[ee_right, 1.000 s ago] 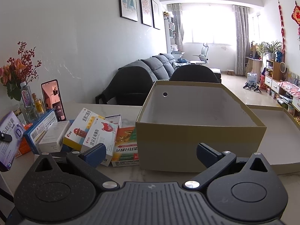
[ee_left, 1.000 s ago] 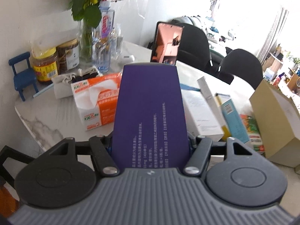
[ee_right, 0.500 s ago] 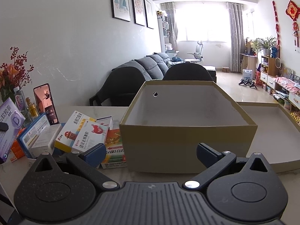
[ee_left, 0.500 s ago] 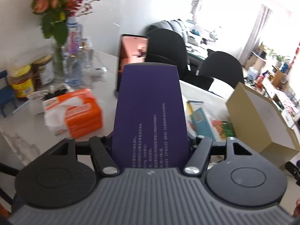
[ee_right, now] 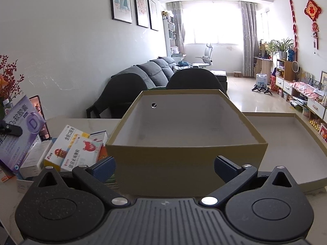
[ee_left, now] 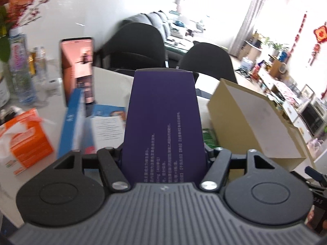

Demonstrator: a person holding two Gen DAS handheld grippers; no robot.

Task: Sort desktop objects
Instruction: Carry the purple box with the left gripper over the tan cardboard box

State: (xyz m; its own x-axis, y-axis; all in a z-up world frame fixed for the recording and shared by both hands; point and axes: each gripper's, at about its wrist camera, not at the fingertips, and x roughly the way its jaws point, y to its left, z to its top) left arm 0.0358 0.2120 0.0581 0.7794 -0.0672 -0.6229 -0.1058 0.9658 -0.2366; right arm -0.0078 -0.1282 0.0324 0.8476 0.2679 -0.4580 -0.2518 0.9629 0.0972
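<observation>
Our left gripper pinches a purple medicine box between its jaws, held in the air above the table. From the left wrist camera we see only the box's plain back with small white print. The right wrist camera shows its printed front at the left edge of the frame, with a large letter D and one black finger pressed across it.

Our right gripper has its jaws spread wide with nothing between them, facing the open cardboard box, which holds nothing. Its lid lies beside it to the right, visible only in this view.

The left view is motion-blurred, so the tissue box and the blue carton are hard to read. The held purple box hides much of the table behind it.

We count one phone standing upright, two dark chairs behind the table, and three framed pictures on the wall. In the pile left of the cardboard box, two cartons with red and orange cartoon print can be told apart; the others are partly covered.
</observation>
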